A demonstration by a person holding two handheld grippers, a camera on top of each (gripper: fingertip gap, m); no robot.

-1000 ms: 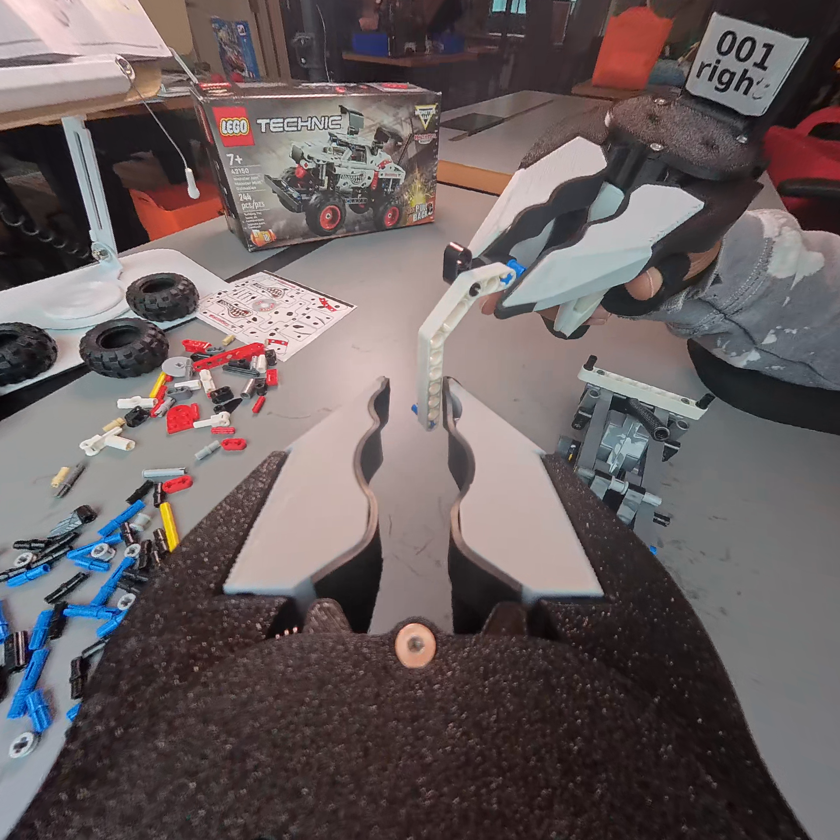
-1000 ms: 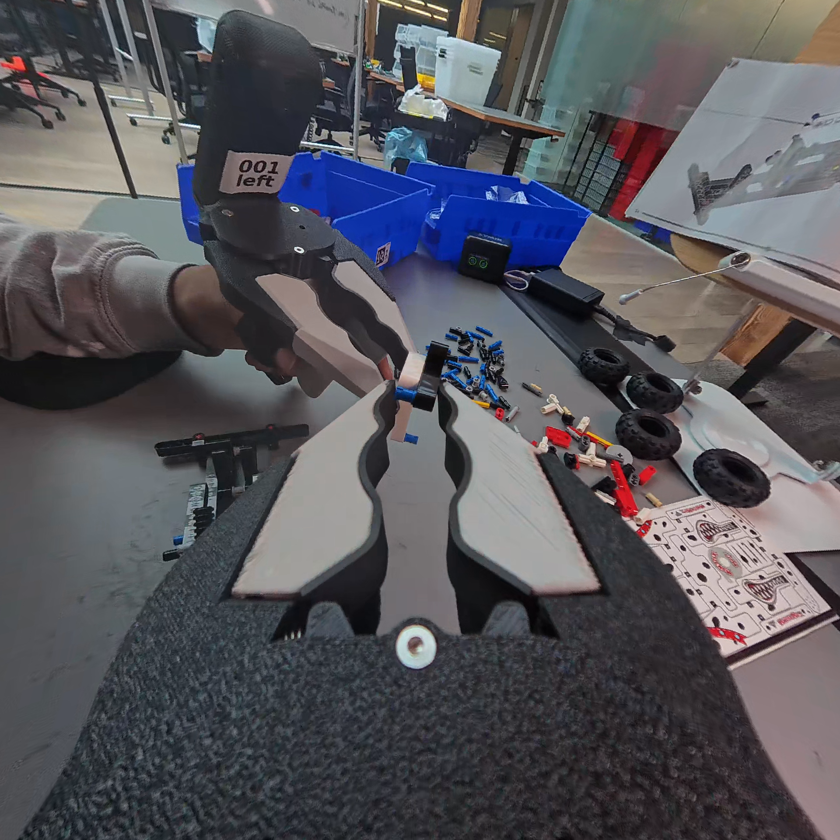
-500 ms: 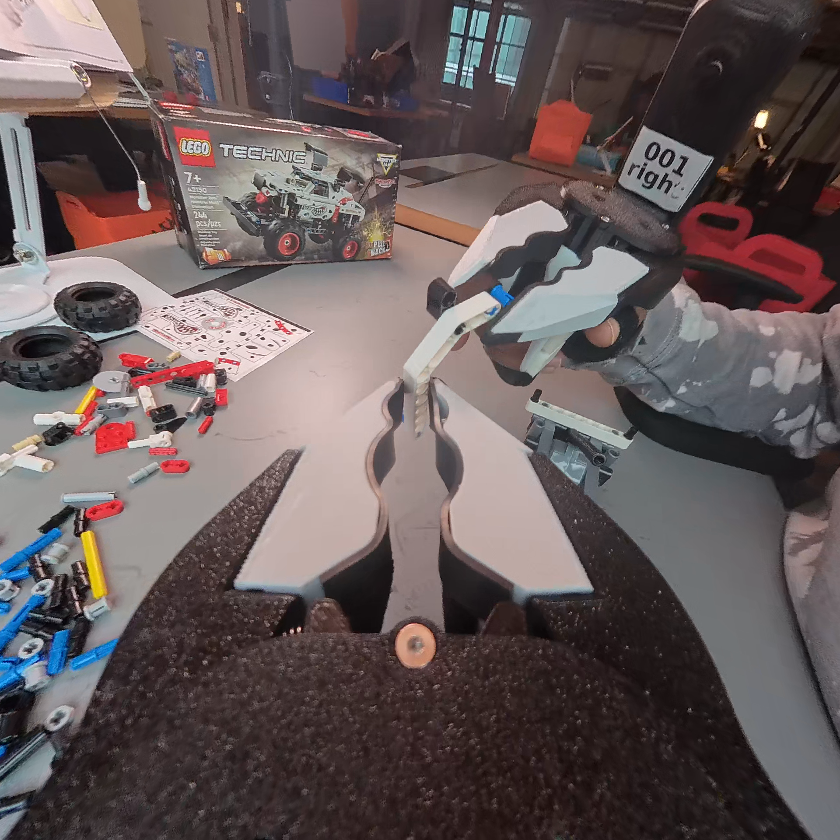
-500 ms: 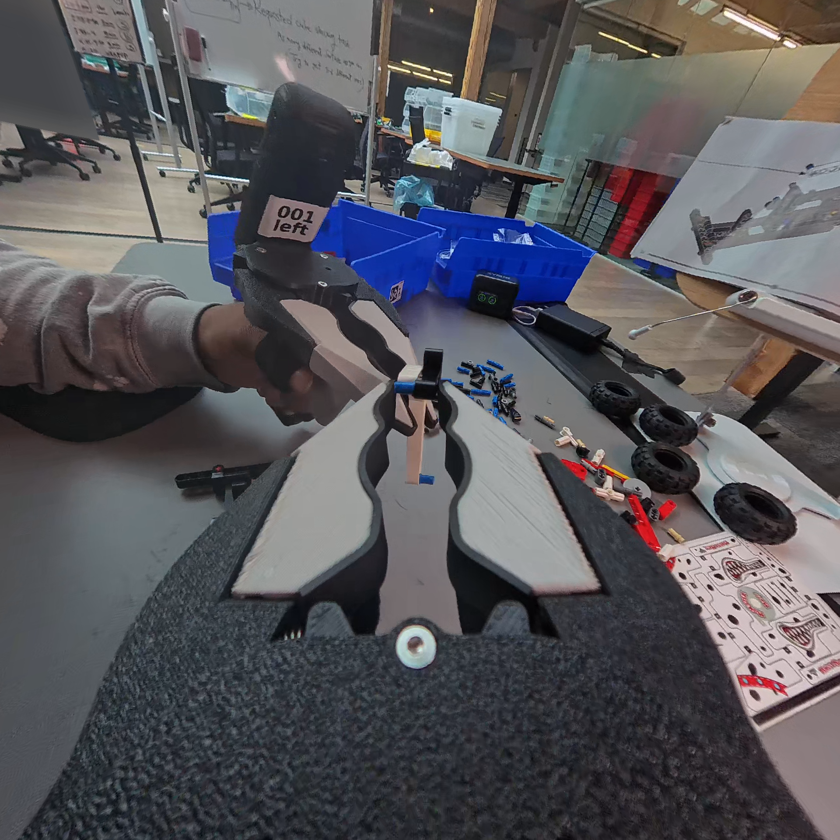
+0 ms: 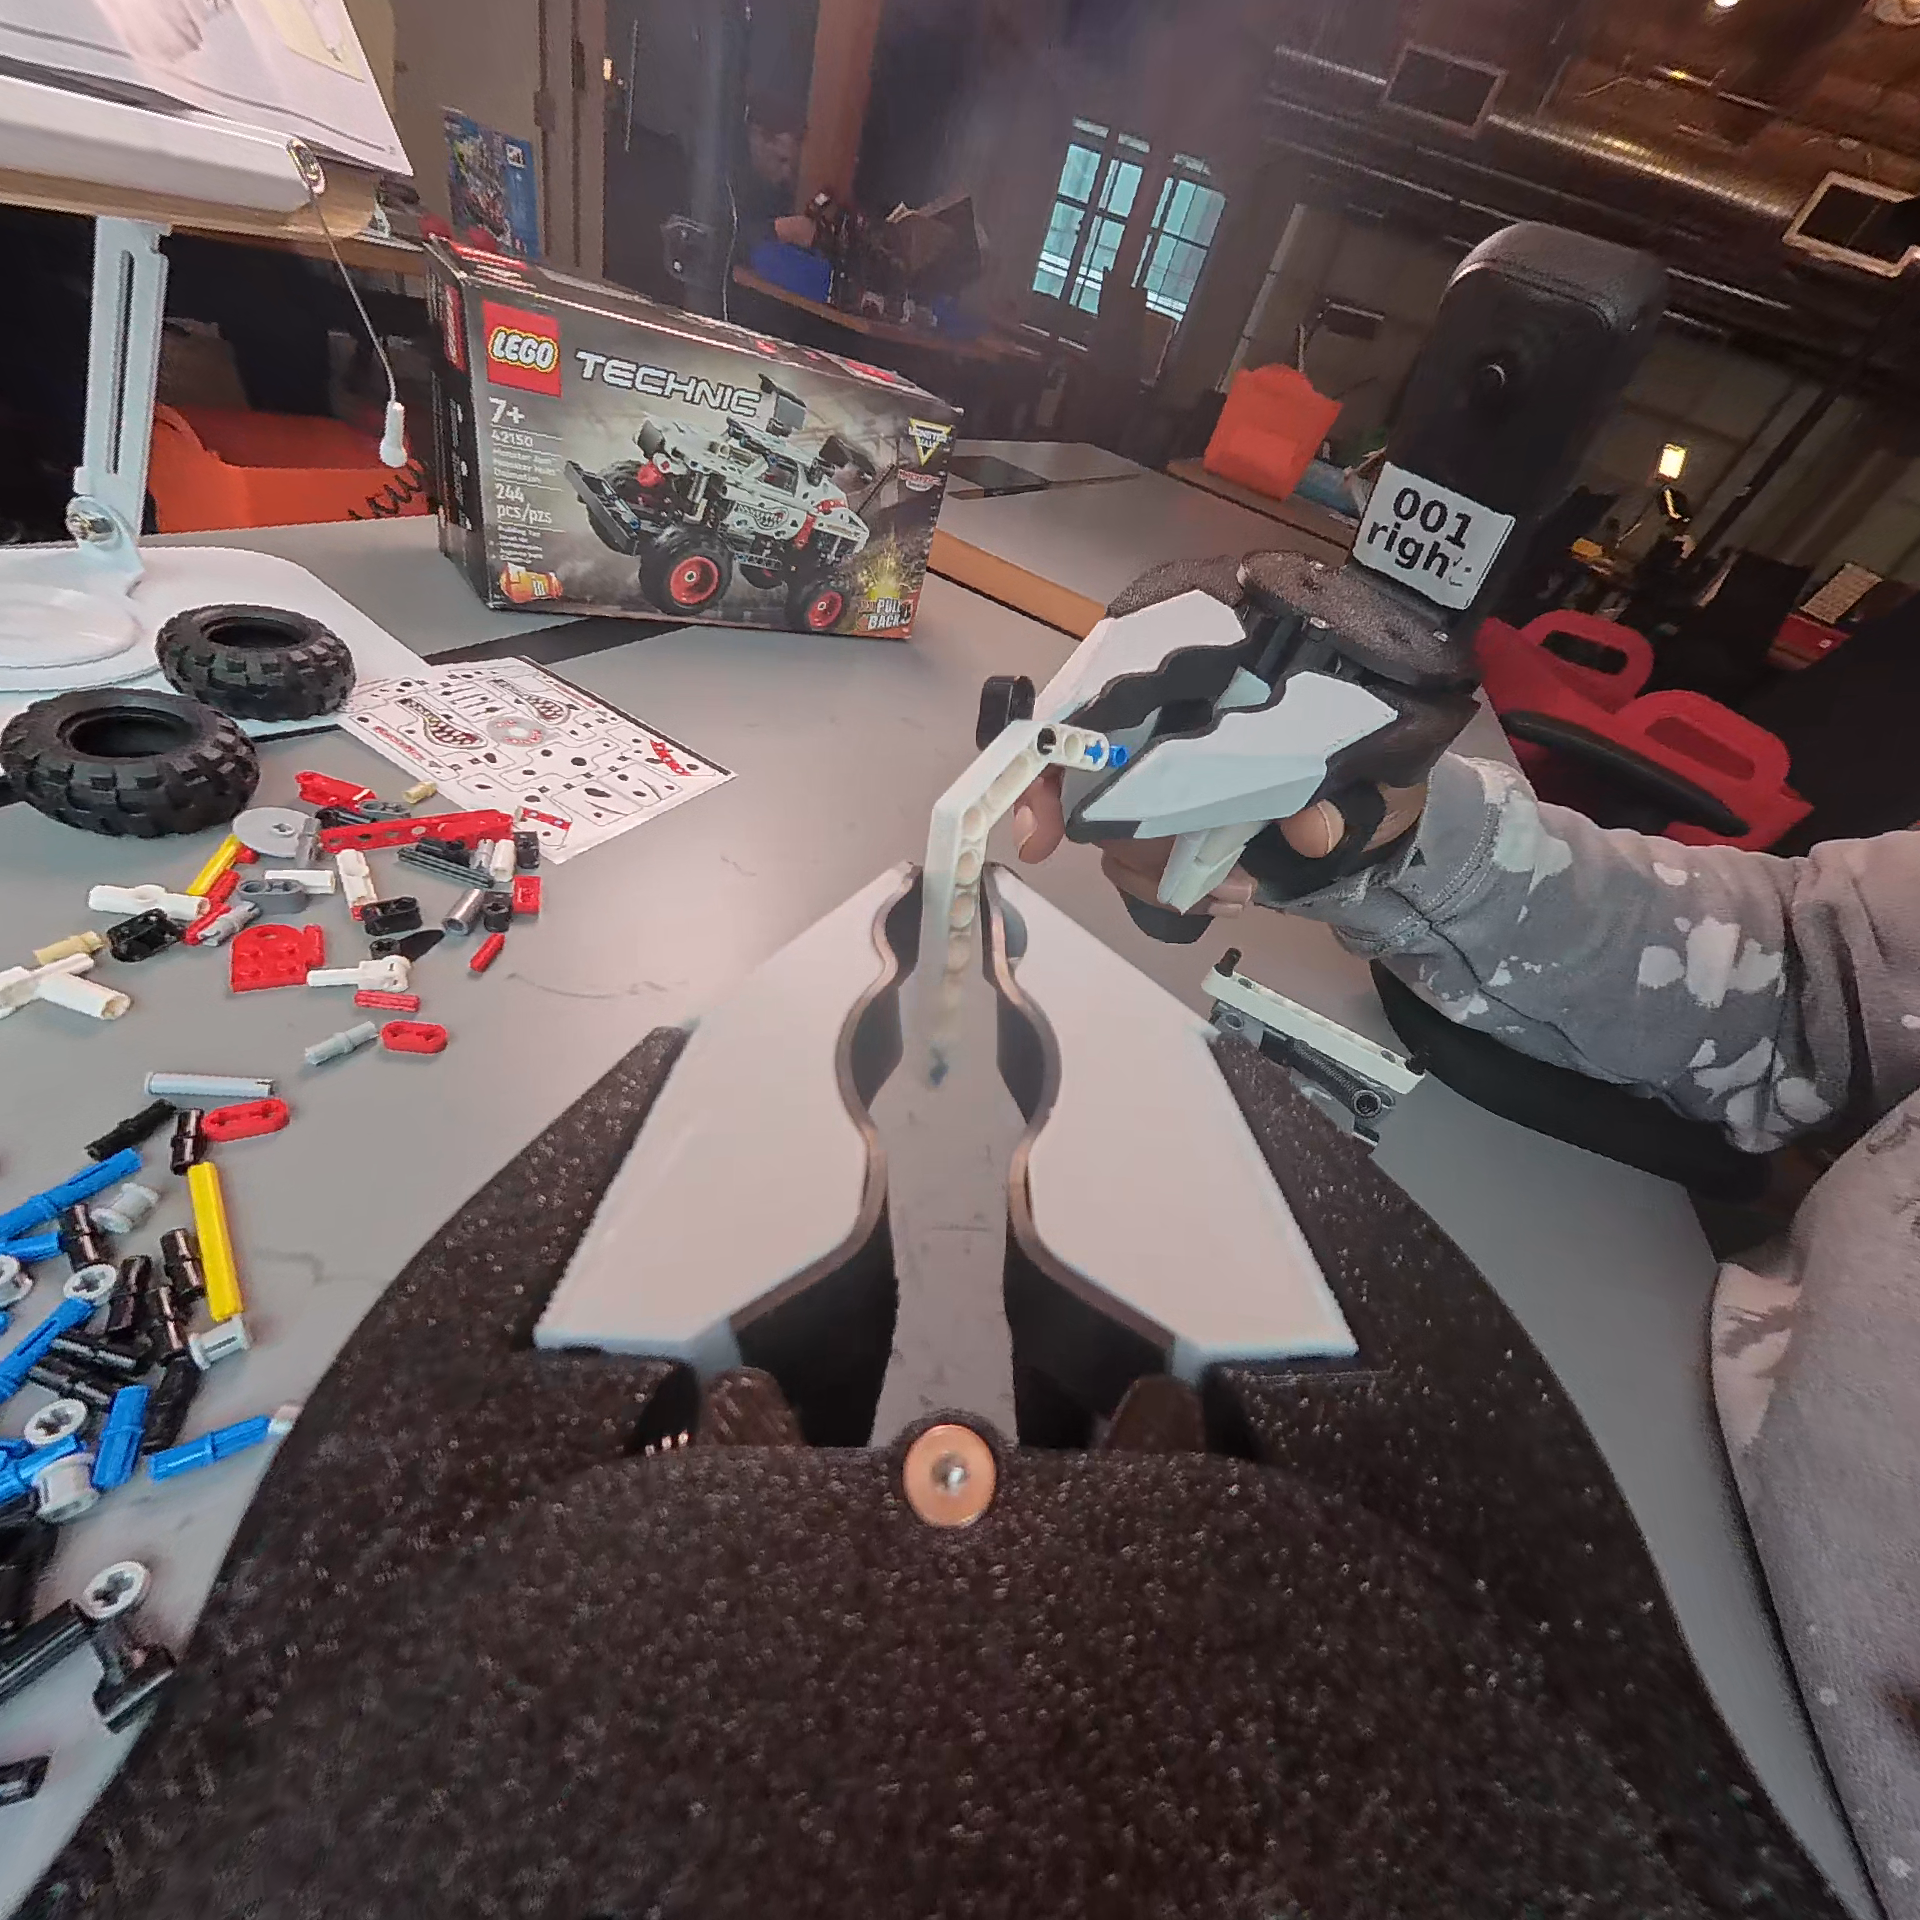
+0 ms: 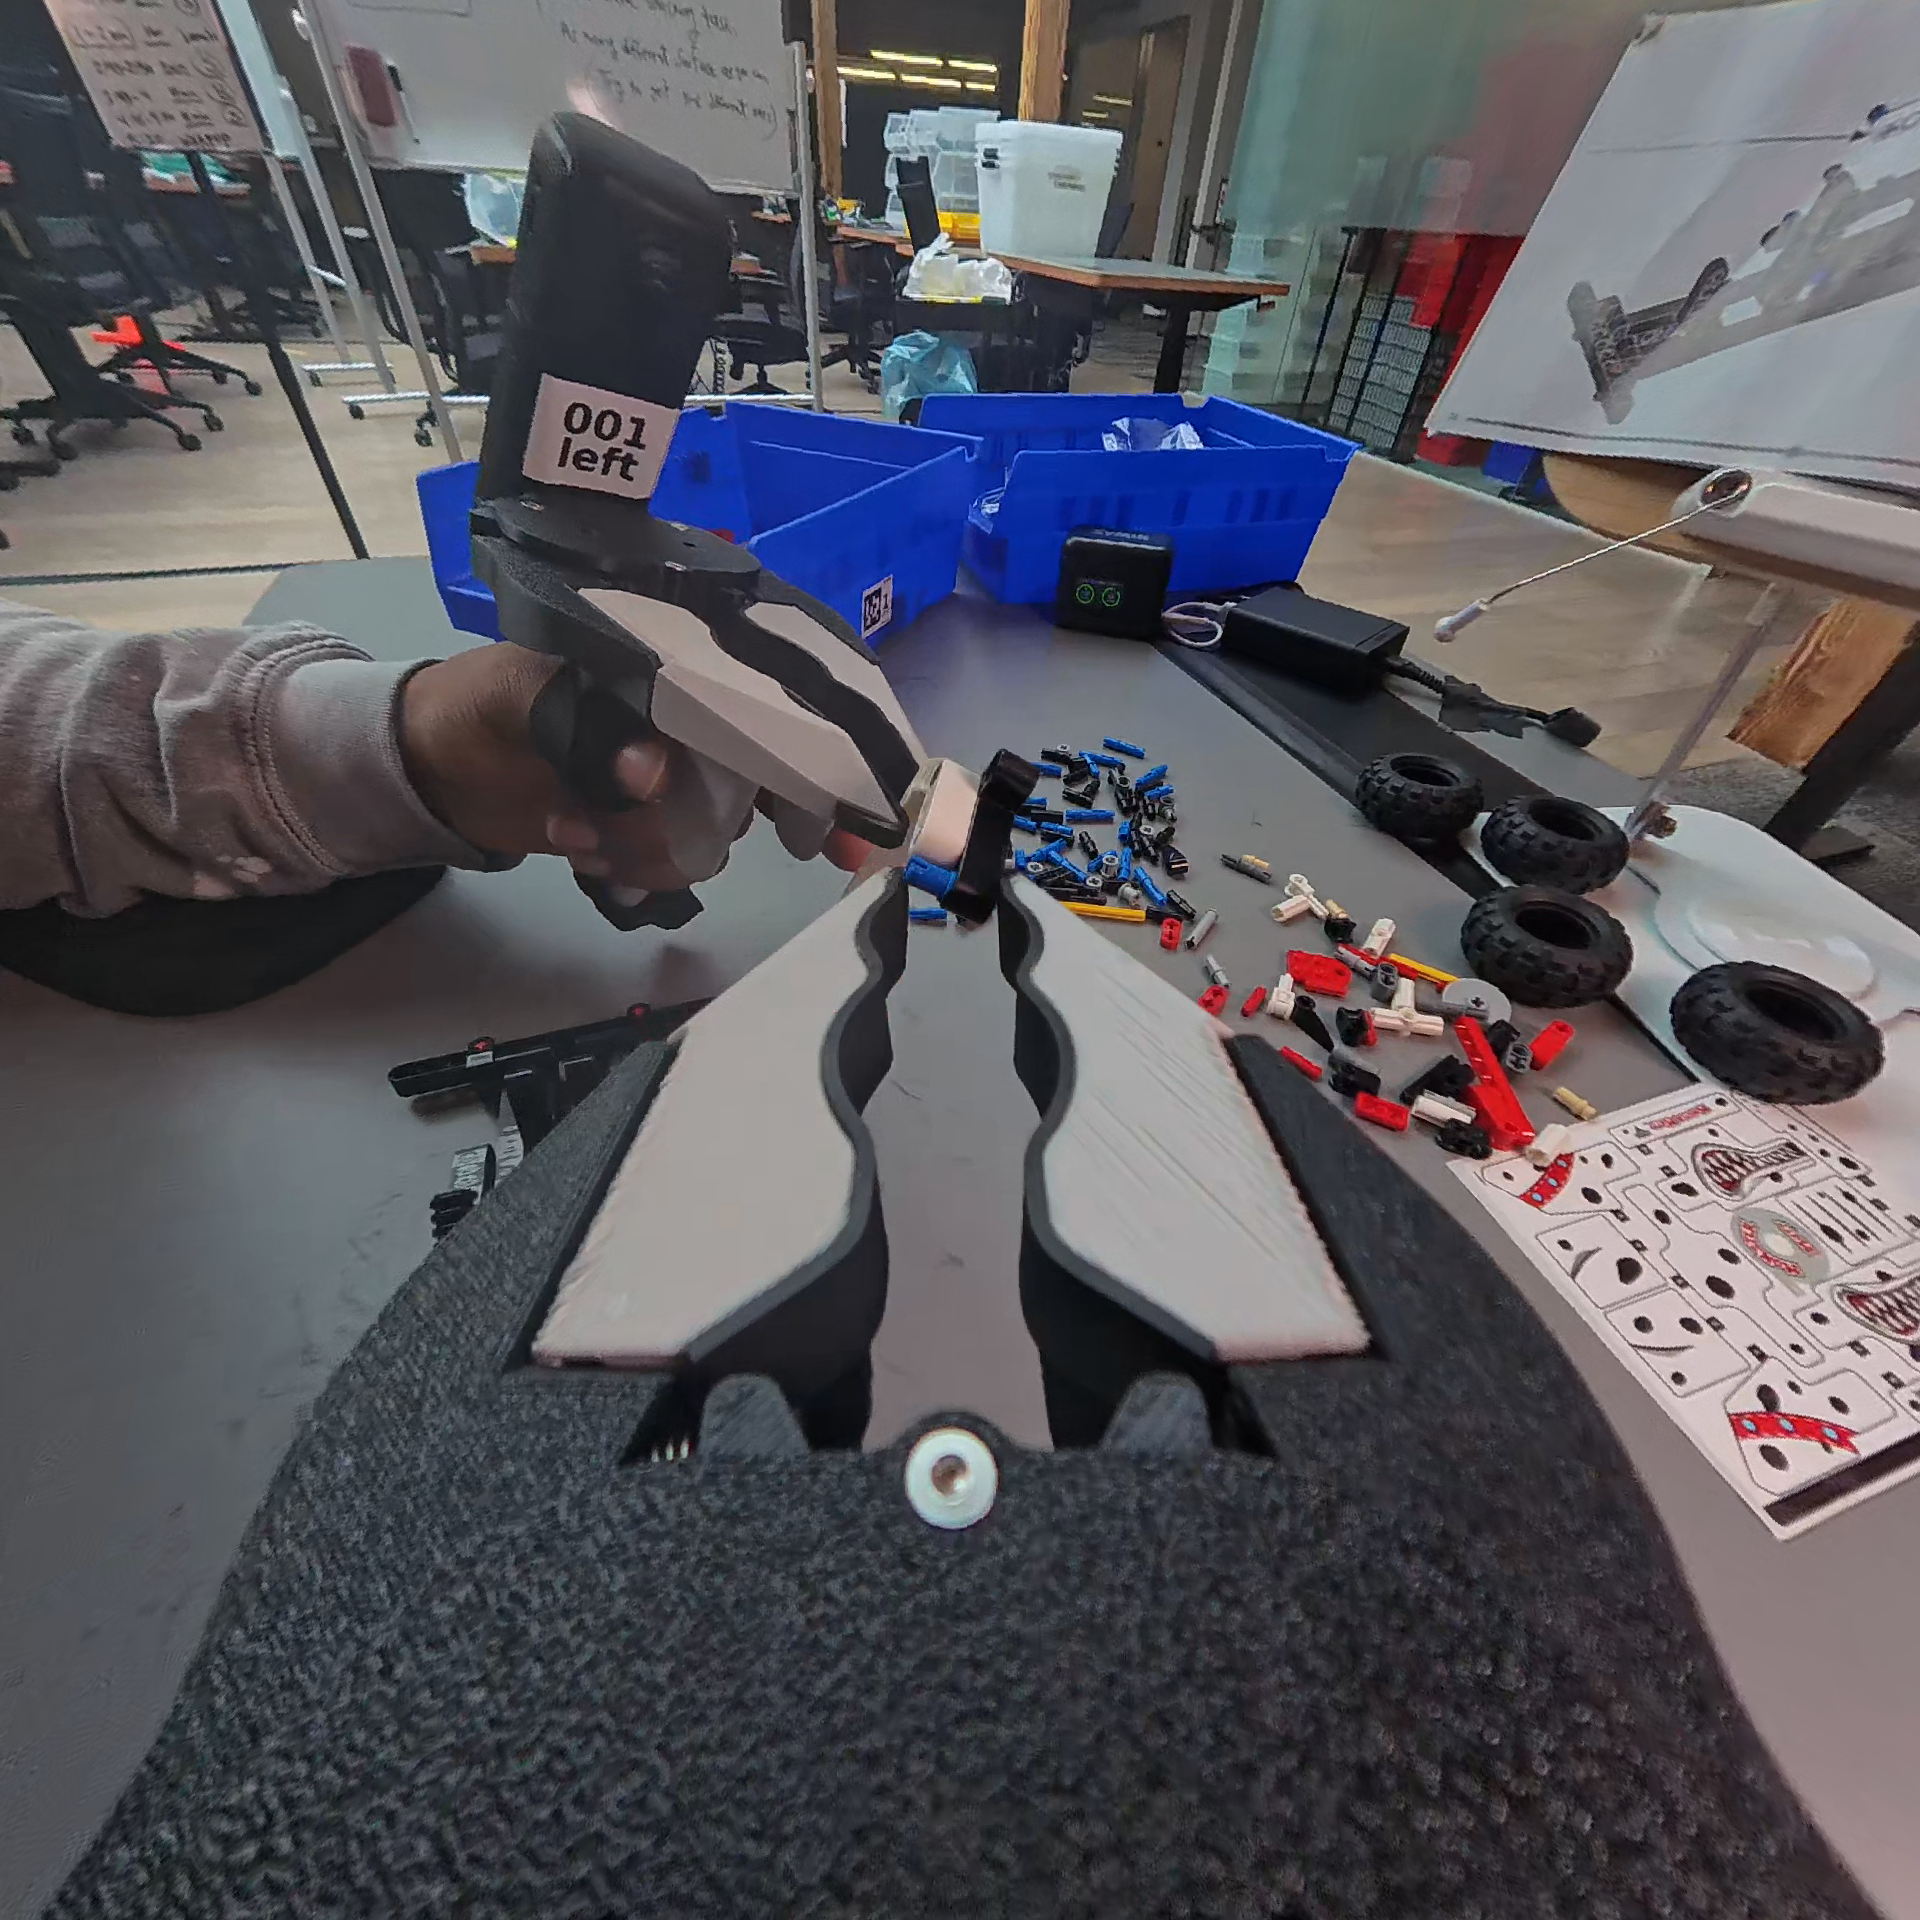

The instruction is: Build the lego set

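Note:
My left gripper (image 5: 951, 888) is shut on the lower arm of a white bent beam (image 5: 961, 831), held above the grey table. The beam's upper end carries a black connector (image 5: 1003, 696) and a blue pin (image 5: 1101, 750). My right gripper (image 5: 1091, 743) meets that end from the right, its tips closed on the blue pin. In the right wrist view my right gripper (image 6: 951, 899) has the blue pin (image 6: 930, 878) and black connector (image 6: 992, 831) at its tips, with the left gripper (image 6: 904, 821) just behind. The partly built chassis (image 5: 1309, 1039) lies on the table below.
Loose red, white and black parts (image 5: 364, 914) and blue pins (image 5: 62, 1351) lie to the left, with black tyres (image 5: 249, 660), a sticker sheet (image 5: 540, 748) and the set's box (image 5: 686, 488). Blue bins (image 6: 1039, 499) and a black power brick (image 6: 1309, 634) stand at the far edge. Left and right tips are no more than a few centimetres apart.
The white beam has slid deeper between my left fingers. Both grippers have risen and tilted, staying joined at the beam's upper end. In the right wrist view the beam no longer hangs between my fingers.

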